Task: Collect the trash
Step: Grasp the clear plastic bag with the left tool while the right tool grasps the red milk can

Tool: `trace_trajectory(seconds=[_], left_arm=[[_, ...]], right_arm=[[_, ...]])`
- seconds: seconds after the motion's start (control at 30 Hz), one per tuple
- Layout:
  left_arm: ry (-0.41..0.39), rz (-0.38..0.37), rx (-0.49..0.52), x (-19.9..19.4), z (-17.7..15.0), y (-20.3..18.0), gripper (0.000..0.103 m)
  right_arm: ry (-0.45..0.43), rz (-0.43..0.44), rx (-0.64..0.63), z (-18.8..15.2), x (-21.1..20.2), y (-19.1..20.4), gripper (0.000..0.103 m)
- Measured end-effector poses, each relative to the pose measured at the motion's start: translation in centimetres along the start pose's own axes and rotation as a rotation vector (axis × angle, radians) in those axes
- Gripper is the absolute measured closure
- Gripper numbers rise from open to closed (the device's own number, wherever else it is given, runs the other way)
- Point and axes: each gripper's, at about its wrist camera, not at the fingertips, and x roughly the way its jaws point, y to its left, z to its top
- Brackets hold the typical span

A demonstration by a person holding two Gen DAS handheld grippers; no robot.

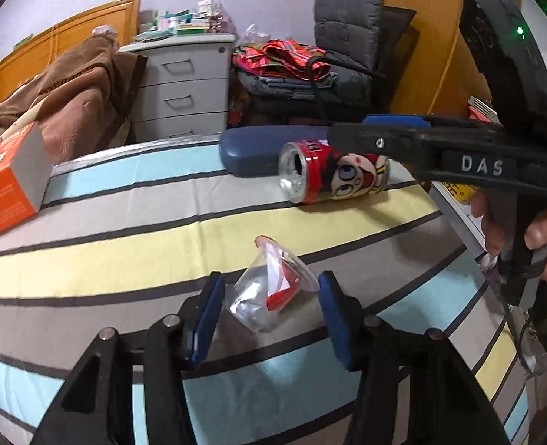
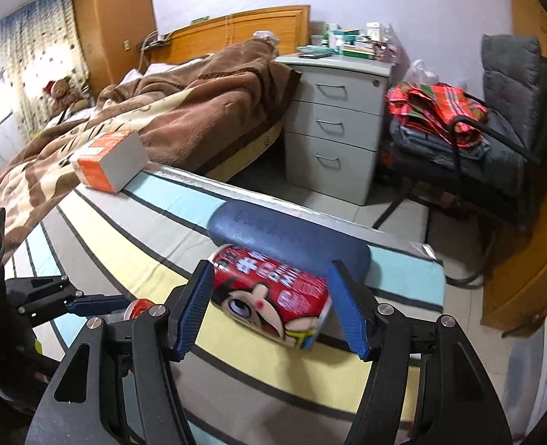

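Observation:
A clear plastic cup (image 1: 269,293) with red and white scraps inside lies on its side on the striped tablecloth (image 1: 125,244). My left gripper (image 1: 269,306) is open, its blue pads on either side of the cup without touching it. A red cartoon drink can (image 2: 273,298) lies on its side against a dark blue case (image 2: 292,239); it also shows in the left wrist view (image 1: 332,174). My right gripper (image 2: 271,306) is open with the can between its pads. In the left wrist view it (image 1: 351,131) reaches in from the right over the can.
An orange and white box (image 1: 5,181) sits at the table's far left; it also shows in the right wrist view (image 2: 108,159). Beyond the table are a bed with a brown blanket (image 2: 184,111), a grey drawer cabinet (image 2: 336,126) and a chair piled with clothes (image 2: 455,129).

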Motion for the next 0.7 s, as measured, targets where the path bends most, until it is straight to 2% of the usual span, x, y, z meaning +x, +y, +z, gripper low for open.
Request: trace_trajectory(seconds=[0.2,0.37,0.47,0.6,0.7], left_arm=[[0.004,0.02,-0.045,-0.9,-0.8,1.4,0.049],[-0.001,0.031,-0.088,-1.5,-1.3,2.6,0.049],[-0.003,0.037,-0.104,-2.0,-1.7,3.0,0.049],[0.0,0.035,-0.112,-2.4,-2.2,3.3,0.049],[0.003,0.042,-0.118,-2.6,-2.3,3.4,0.049]], right_arm=[[0.055,0.022,-0.074,-0.1,0.6,0.4,0.039],[0.165,0.121,-0.116,-1.3,0.3,1.3,0.039],[0.184,0.097,-0.183,-2.3,-0.5,2.5,0.039],[0.2,0.09,-0.178,-2.8,-0.3,2.8,0.038],[0.233,0.045,-0.167,-3.1,0.7,3.1,0.038]])
